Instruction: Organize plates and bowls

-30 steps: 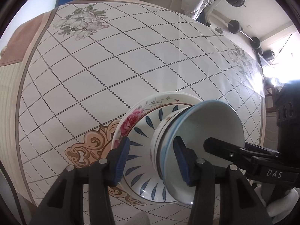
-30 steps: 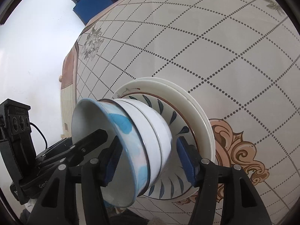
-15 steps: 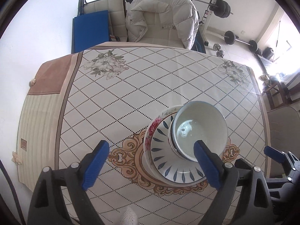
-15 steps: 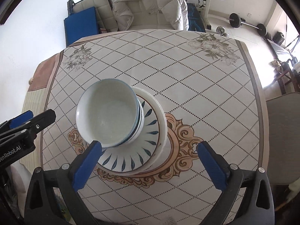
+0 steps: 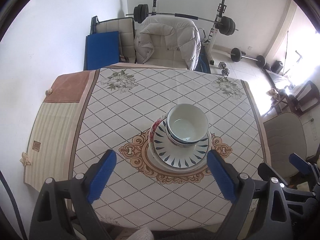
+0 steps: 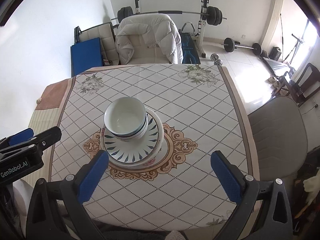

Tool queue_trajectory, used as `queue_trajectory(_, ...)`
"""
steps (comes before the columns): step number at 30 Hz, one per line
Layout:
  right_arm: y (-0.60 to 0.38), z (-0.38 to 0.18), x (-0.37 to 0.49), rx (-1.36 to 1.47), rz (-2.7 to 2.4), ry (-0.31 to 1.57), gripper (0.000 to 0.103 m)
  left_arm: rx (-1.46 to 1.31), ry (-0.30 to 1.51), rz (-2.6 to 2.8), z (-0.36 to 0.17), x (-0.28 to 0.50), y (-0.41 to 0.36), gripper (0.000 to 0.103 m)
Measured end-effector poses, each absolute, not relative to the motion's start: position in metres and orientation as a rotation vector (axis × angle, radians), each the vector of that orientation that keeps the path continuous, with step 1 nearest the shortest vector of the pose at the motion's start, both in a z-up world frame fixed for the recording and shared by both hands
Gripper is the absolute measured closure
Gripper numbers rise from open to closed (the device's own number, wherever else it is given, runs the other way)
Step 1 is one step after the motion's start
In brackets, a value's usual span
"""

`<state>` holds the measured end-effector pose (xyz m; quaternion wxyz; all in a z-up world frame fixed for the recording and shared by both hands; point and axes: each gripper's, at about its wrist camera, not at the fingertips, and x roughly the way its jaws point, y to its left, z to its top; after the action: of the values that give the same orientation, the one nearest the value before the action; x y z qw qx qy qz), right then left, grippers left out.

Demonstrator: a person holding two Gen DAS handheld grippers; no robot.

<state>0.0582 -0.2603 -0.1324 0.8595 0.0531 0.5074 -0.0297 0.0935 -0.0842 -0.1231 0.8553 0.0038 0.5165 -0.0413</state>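
One pile of dishes stands on the ornament in the middle of the table. At the bottom is a rose-patterned plate [image 5: 155, 129] [image 6: 149, 162]. On it lies a plate with blue leaf marks [image 5: 180, 156] [image 6: 128, 152]. Nested bowls [image 5: 187, 127] [image 6: 125, 117] top the pile, the uppermost white inside. My left gripper [image 5: 161, 165] hangs high above the table's near side, open and empty. My right gripper [image 6: 160, 166] is likewise open, empty and well clear of the pile. Each gripper shows at the edge of the other's view.
The table [image 5: 112, 124] wears a diamond-check cloth with flower corners. A chair with a white jacket [image 5: 170, 40] stands at the far side, another chair [image 6: 278, 132] at the right. Weights and a barbell rack [image 6: 208, 18] stand along the back wall.
Both grippers let go of the bowls, opened wide and rose up and back from the pile. The tilted bowls now sit level on the plates.
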Motion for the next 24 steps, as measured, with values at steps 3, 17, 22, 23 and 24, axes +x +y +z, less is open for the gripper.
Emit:
queue_trajectory(3,-0.265,-0.104,0.032,0.099,-0.064,1.017,0.0,0.004,1.036,-0.068,-0.097,0.065,-0.089,0.01)
queue_trajectory(17,-0.278,-0.006,-0.084,0.046,-0.037,0.892,0.0,-0.012,0.903,-0.015,-0.018,-0.038,-0.101,0.005)
queue_trajectory(22,-0.282,0.018,-0.11,0.058,-0.057,0.863,0.0,-0.002,0.897,-0.041,-0.008,-0.061,-0.103,0.005)
queue_trajectory(23,-0.282,0.023,-0.115,0.056,-0.062,0.853,0.0,0.006,0.894,-0.049,-0.005,-0.065,-0.103,0.005)
queue_trajectory(24,-0.282,0.027,-0.119,0.053,-0.072,0.844,0.0,0.009,0.89,-0.053,-0.003,-0.069,-0.103,0.005)
